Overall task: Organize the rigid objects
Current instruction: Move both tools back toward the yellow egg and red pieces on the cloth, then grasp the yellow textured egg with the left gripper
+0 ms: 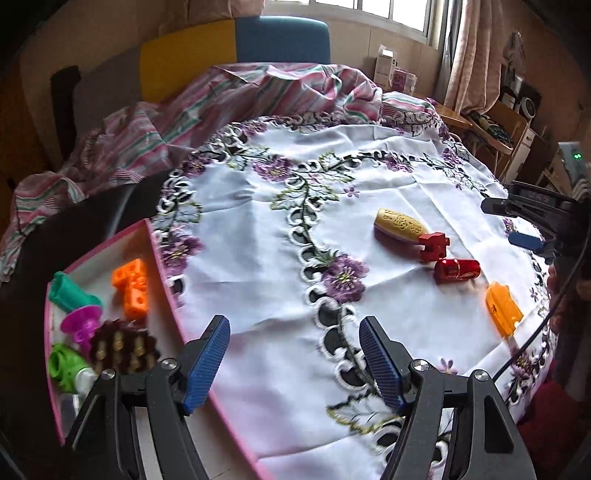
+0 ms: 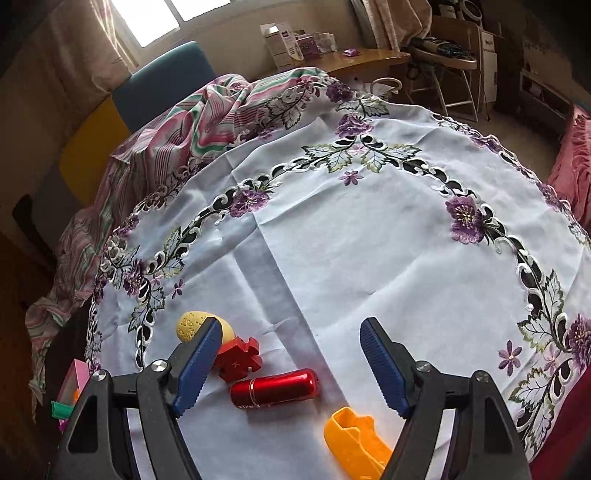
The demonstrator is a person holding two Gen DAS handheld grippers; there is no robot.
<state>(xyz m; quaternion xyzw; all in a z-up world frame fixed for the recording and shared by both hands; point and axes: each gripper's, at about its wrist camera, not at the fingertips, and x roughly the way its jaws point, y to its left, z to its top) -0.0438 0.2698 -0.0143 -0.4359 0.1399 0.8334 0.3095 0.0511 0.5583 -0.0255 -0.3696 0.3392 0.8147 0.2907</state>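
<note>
The left gripper (image 1: 295, 360) is wide open and empty above the embroidered tablecloth (image 1: 258, 236), beside the pink-rimmed tray (image 1: 168, 280) holding sorted toys. The right gripper (image 2: 288, 363) is likewise spread wide, holding nothing. Ahead of it lie a yellow egg-shaped piece (image 2: 190, 325), red block (image 2: 240, 360), red cylinder (image 2: 275, 387) and orange part (image 2: 354, 439), possibly a toy boat.

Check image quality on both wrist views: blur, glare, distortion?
Left wrist: strong fisheye bend with dark corners; window blown out; orange toy and the tray contents slightly smeared. Right wrist: same bend; window overexposed; red tube shows a sharp highlight, tablecloth evenly lit, fairly crisp.
</note>
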